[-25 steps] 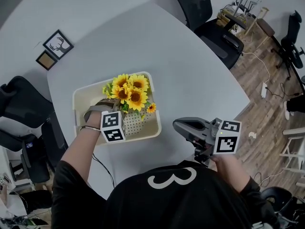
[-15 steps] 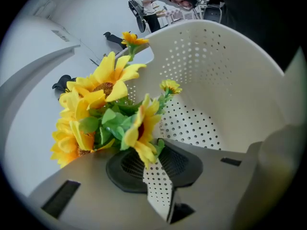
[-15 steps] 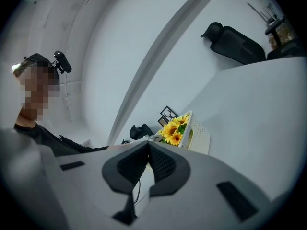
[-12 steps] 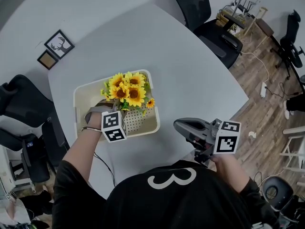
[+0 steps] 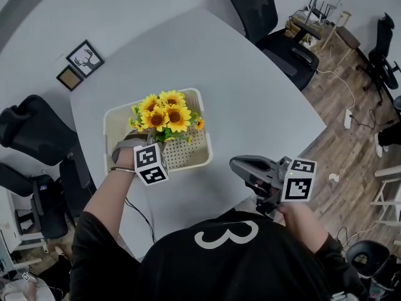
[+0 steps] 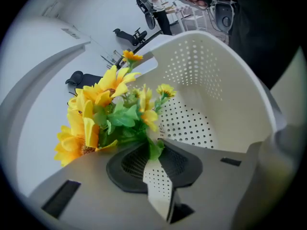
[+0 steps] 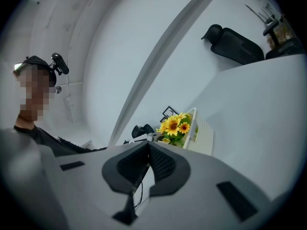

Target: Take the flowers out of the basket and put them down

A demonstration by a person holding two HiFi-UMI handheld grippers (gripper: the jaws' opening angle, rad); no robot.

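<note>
While the head view is showing the white basket (image 5: 113,115) sitting on the grey surface (image 5: 238,86), the yellow flowers (image 5: 164,113) are standing inside it. The left tongs (image 5: 138,138) are reaching in at their base, and the right tongs (image 5: 237,165) are hanging well apart near the surface's edge. Left gripper view: the tongs have just been closing and are pinching the green stems, with the blooms leaning left over the perforated basket floor. Right gripper view: the tongs are clenched on nothing and pointing toward the basket.

Black short-sleeved shirt (image 5: 188,271) — white looped emblem (image 5: 225,234), thin wristband (image 5: 118,168)
</note>
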